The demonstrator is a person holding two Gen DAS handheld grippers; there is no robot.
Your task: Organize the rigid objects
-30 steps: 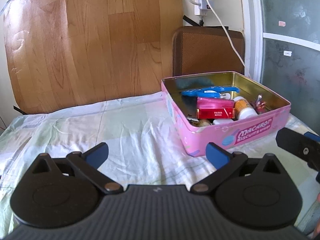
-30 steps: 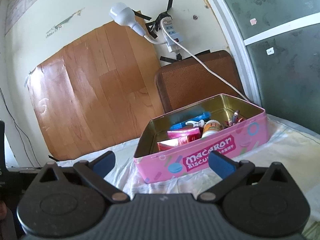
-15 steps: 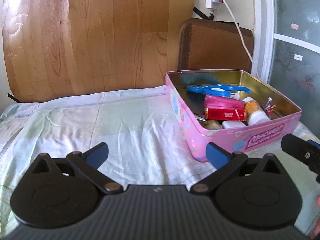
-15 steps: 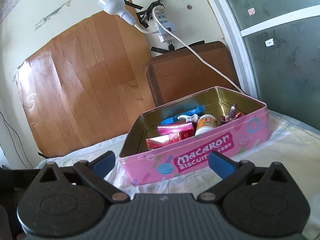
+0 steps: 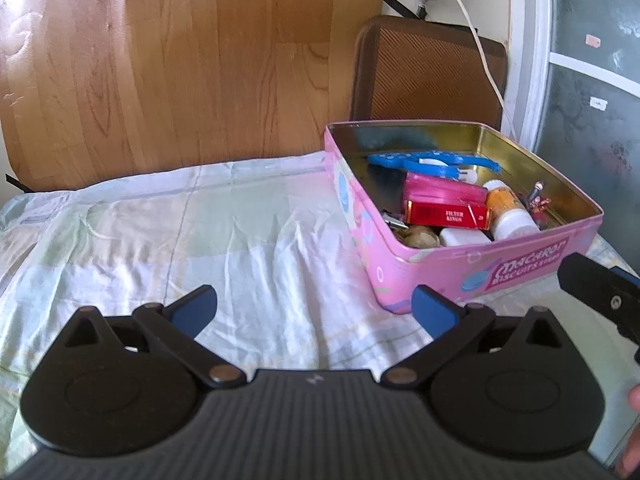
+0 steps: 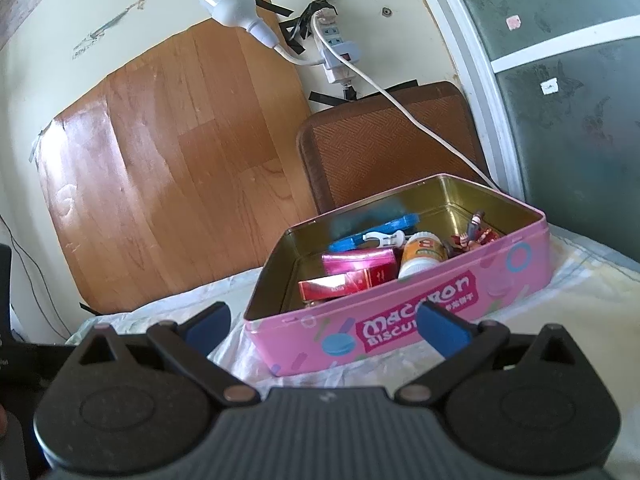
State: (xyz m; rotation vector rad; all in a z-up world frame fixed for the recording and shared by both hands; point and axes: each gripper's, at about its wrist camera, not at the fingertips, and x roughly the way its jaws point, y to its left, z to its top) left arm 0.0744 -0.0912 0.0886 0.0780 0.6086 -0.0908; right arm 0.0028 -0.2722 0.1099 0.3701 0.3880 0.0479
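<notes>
- Pink tin (image 5: pixel 472 268) stood on the pale cloth (image 5: pixel 200 240), nearer both cameras than a second earlier.
- Left gripper (image 5: pixel 316 306) and right gripper (image 6: pixel 326 326) stayed wide open, empty.
- Red box (image 5: pixel 446 214), white bottle (image 5: pixel 510 214), blue tool (image 5: pixel 432 158) lay inside the tin, unmoved.

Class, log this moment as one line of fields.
left gripper: open, empty | right gripper: open, empty | pink tin: on cloth, lidless, filled | red box: inside tin
</notes>
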